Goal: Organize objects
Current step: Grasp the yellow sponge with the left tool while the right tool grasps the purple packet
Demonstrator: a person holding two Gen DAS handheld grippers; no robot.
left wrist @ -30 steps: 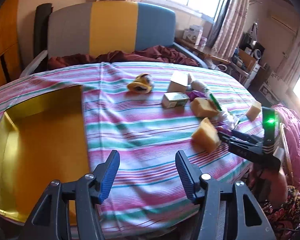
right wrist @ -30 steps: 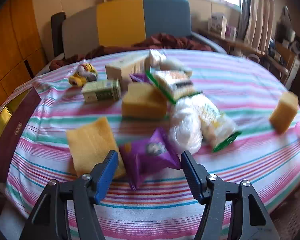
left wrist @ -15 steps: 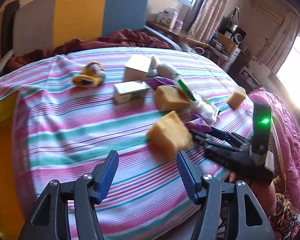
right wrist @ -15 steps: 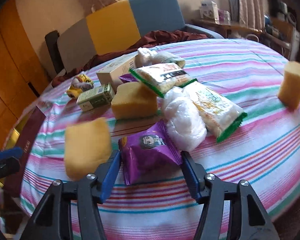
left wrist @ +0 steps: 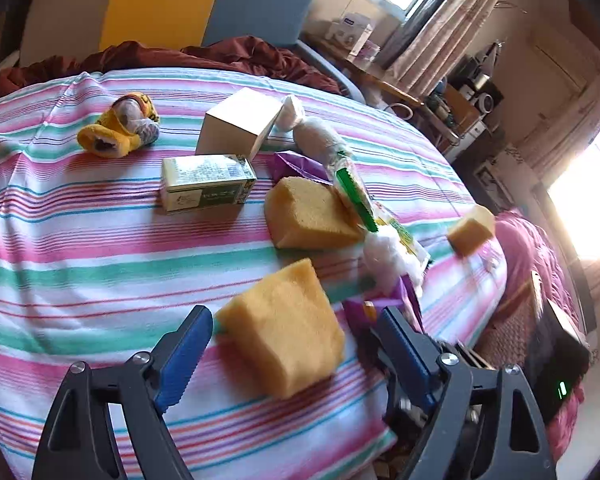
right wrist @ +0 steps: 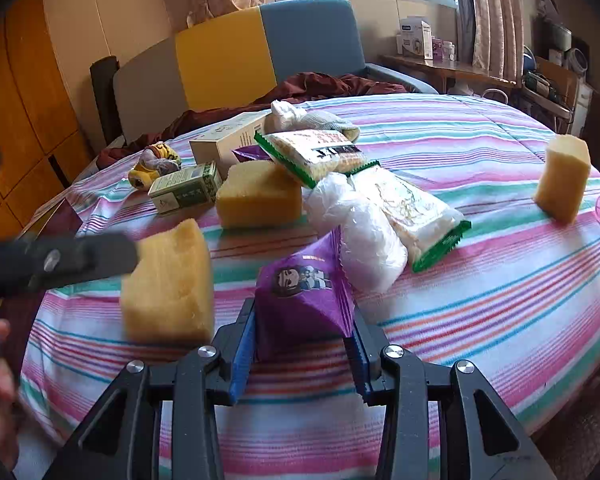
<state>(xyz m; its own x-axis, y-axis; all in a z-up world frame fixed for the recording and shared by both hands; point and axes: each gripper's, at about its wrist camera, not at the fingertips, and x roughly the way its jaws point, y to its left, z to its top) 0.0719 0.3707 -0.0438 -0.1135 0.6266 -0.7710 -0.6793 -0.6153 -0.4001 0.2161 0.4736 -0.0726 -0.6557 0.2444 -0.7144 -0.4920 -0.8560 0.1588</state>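
Sponges, snack packets and small cartons lie scattered over the striped tablecloth (right wrist: pixel 500 300), waiting to be sorted. Nearest, the right gripper (right wrist: pixel 304 356) has just been closing, and its blue pads now pinch the purple snack packet (right wrist: pixel 306 280) by its lower end, so the foil stands up in a peak, probably ready to be lifted away. Just beside it, the left gripper (left wrist: pixel 290 344) has just been opening; its jaws stand wide on either side of the nearest yellow sponge (left wrist: pixel 284 328), apparently to take it, and no pad presses on it yet. Beyond lie a second sponge (right wrist: pixel 260 194), a clear plastic bag (right wrist: pixel 356 228), two green-edged noodle packets (right wrist: pixel 316 152), a green carton (right wrist: pixel 186 192) and a white box (left wrist: pixel 240 124); a third sponge (right wrist: pixel 562 178) stands well apart. Motion blur smears the near sponge, and no container for sorting shows in either view.
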